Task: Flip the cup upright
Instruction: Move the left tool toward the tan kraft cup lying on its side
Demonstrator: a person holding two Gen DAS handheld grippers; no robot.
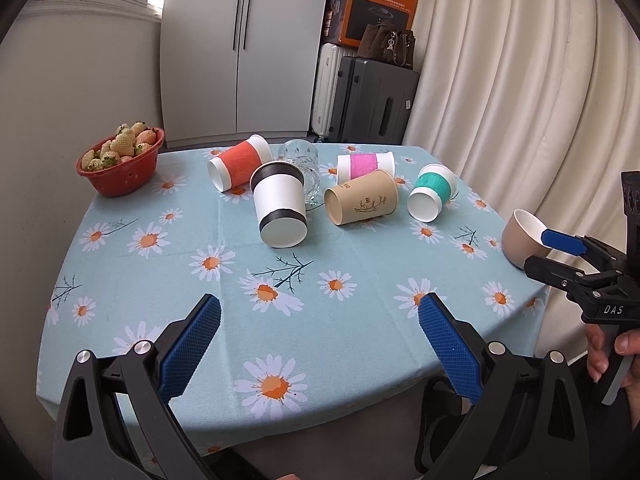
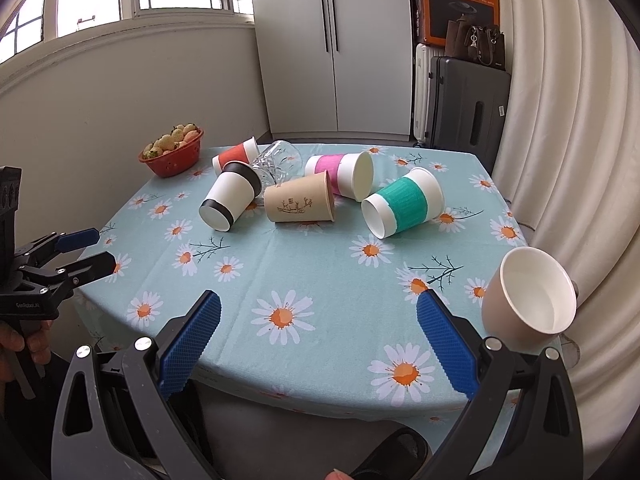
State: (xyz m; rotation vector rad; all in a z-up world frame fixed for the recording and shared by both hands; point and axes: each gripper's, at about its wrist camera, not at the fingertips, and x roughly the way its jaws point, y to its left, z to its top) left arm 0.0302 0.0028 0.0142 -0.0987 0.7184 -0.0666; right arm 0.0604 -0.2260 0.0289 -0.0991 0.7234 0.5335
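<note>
I see both claws above the near edge of the tabletop (image 1: 320,280), which wears a light blue cloth with daisies. My left claw (image 1: 320,328) is released, its blue pads wide apart with nothing between them. My right claw (image 2: 318,330) is released in the same way and also holds nothing.

Five paper cups lie on their sides in the far middle of the tabletop: the red cup (image 1: 240,168), the white cup with black bands (image 1: 280,210), the brown cup (image 1: 360,202), the pink cup (image 1: 366,166) and the green cup (image 1: 432,192). A clear glass (image 1: 302,166) lies tipped among them, just behind the white cup (I cannot tell if they touch).

A beige cup (image 2: 528,296) stands apart from the group at the right edge of the tabletop, its white inside facing the right camera; it looks upright or a little tilted. In the left view the right claw is just beside it.

A red bowl (image 1: 120,178) of pale strawberries sits at the far left corner.
</note>
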